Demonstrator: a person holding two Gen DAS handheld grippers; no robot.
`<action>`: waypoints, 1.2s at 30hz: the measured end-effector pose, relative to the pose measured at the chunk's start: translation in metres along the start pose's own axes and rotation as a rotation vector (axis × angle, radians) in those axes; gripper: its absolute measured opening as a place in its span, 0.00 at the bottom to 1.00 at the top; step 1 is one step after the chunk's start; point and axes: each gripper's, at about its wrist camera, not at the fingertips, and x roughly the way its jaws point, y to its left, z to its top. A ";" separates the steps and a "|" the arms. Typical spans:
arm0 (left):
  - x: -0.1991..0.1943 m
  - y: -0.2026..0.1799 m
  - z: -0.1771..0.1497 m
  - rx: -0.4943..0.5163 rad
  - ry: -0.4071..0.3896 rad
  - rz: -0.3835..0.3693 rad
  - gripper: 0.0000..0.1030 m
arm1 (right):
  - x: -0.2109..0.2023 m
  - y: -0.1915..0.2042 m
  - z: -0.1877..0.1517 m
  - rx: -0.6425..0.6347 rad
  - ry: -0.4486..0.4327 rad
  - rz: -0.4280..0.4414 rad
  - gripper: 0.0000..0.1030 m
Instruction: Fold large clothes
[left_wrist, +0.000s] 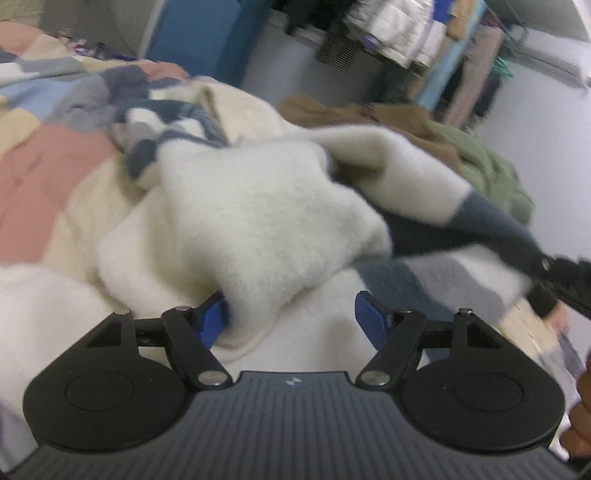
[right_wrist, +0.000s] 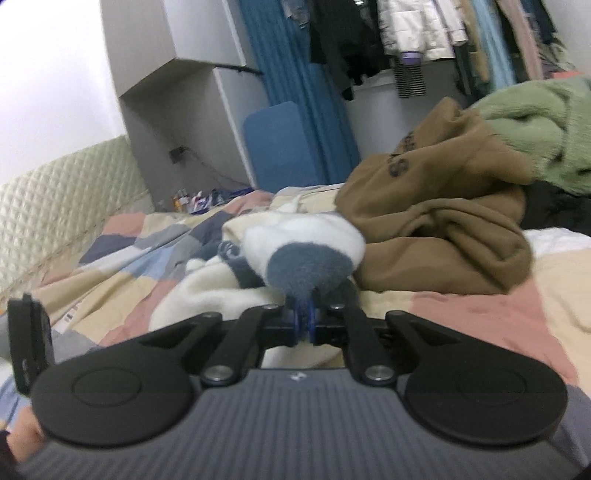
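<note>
A fluffy cream sweater (left_wrist: 258, 206) with blue-grey cuffs and a blue-and-white patterned chest lies rumpled on a bed covered by a patchwork quilt (left_wrist: 44, 173) of pink, beige, grey and blue blocks.

The left gripper (left_wrist: 291, 314) has its blue jaws spread wide. A bunched lobe of the cream sweater sits between them, touching the left-hand jaw, but nothing is pinched.

The right gripper (right_wrist: 304, 317) has its jaws pressed together on the blue-grey cuff (right_wrist: 308, 267) of one sleeve. In the left wrist view that sleeve stretches across the sweater's body toward the right edge of the picture, where the right gripper holds it just above the quilt.

Judging by how things lie, the fold is at an early stage. One sleeve looks to be on its way across the body, but the torso is heaped and creased, with no flat panel or clean edge visible. The other sleeve cannot be made out. Smoothing the body, bringing in both sleeves and folding the length all appear to be left.

Just beside the sweater lie a crumpled brown garment (right_wrist: 436, 221) and a green fleecy garment (right_wrist: 543, 125), both unfolded. Behind the bed, more clothes hang on a rail (right_wrist: 424, 33), near a blue curtain (right_wrist: 280, 74).
</note>
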 end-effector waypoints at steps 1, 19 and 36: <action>-0.003 -0.008 -0.005 0.016 0.012 -0.024 0.73 | -0.007 -0.004 0.000 0.005 -0.012 -0.010 0.07; -0.001 -0.088 -0.045 0.101 0.162 -0.274 0.68 | -0.037 -0.075 -0.010 0.074 0.011 -0.350 0.10; -0.060 -0.034 0.005 -0.127 0.036 -0.204 0.85 | -0.058 -0.047 0.008 0.059 -0.124 -0.227 0.69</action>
